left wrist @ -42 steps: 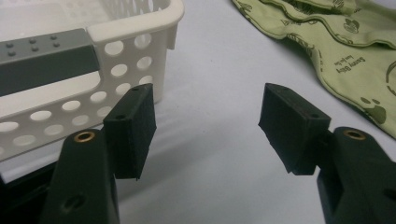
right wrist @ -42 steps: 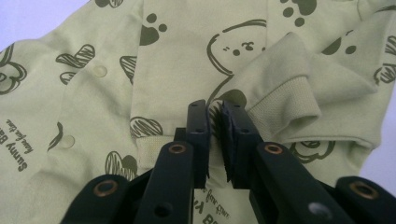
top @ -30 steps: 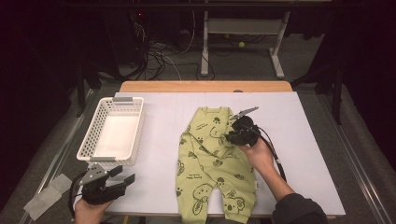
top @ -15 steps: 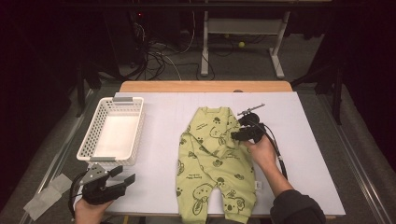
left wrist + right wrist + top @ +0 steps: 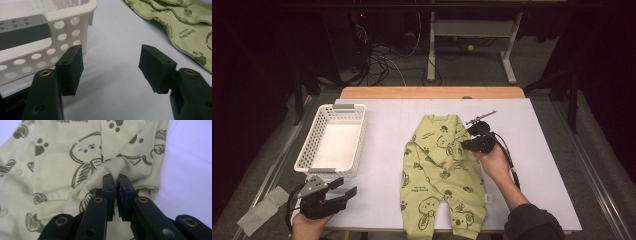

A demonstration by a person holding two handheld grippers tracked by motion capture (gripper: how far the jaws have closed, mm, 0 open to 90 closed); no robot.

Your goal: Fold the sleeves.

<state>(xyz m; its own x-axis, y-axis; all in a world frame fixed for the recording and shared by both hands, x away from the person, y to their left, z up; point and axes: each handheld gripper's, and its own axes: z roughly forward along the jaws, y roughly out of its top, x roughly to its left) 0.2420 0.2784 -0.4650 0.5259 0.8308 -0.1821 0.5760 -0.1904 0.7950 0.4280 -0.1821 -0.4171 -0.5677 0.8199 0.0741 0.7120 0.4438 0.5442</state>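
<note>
My right gripper (image 5: 115, 178) has just been closing; its jaws are now clamped on a pinched fold of the green baby romper (image 5: 442, 170), at its right sleeve. The romper lies flat, front up, mid-table on the white cover. Step in hand, I judge: folding the sleeve inward. Next move calls for lifting the fold and carrying it across the chest without dragging the body. My left gripper (image 5: 343, 191) rests near the white basket (image 5: 307, 152), jaws apart, empty. Chest print is too blurred to read reliably.
</note>
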